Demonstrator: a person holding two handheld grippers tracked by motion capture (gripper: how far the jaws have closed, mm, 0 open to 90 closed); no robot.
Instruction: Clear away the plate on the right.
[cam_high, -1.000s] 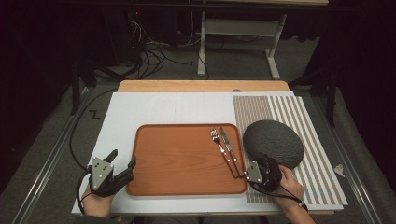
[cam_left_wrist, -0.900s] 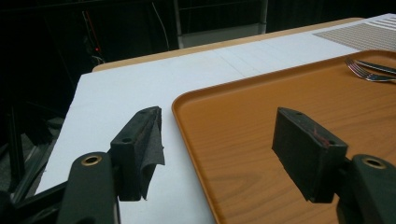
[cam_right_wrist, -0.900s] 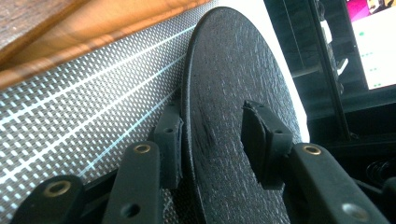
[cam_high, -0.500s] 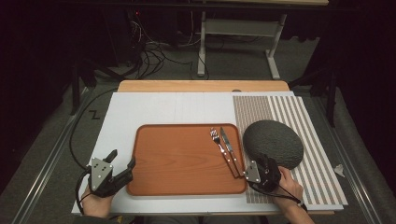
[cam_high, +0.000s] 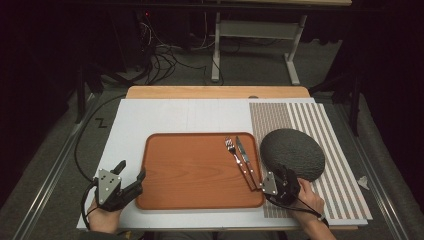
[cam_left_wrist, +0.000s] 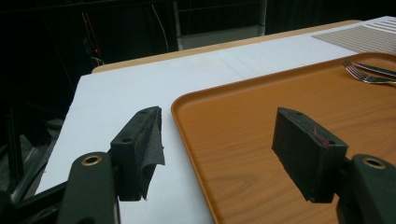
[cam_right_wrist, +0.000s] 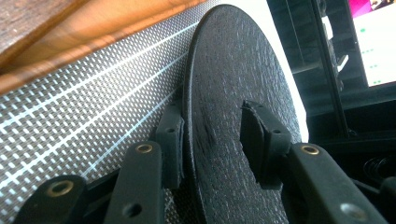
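A dark, textured round plate (cam_high: 295, 150) lies on a striped mat (cam_high: 300, 115) to the right of an orange tray (cam_high: 190, 170). My right gripper (cam_high: 282, 173) is at the plate's near rim, rolled on its side. In the right gripper view the plate (cam_right_wrist: 233, 60) has its rim between the jaws of the right gripper (cam_right_wrist: 210, 116). One pad sits under the rim and the other stands off above the plate's face, so the gripper is open. A fork (cam_high: 234, 152) and a knife (cam_high: 244, 155) lie side by side on the tray's right part. My left gripper (cam_high: 131, 171) rests open astride the tray's near left edge (cam_left_wrist: 187, 121), holding nothing.
The tray and mat lie on a white board (cam_high: 175, 115) over a wooden table. Dark floor with cables and a metal stand lies beyond the far edge. In the left gripper view the fork (cam_left_wrist: 362, 74) and knife (cam_left_wrist: 373, 69) are far off on the tray.
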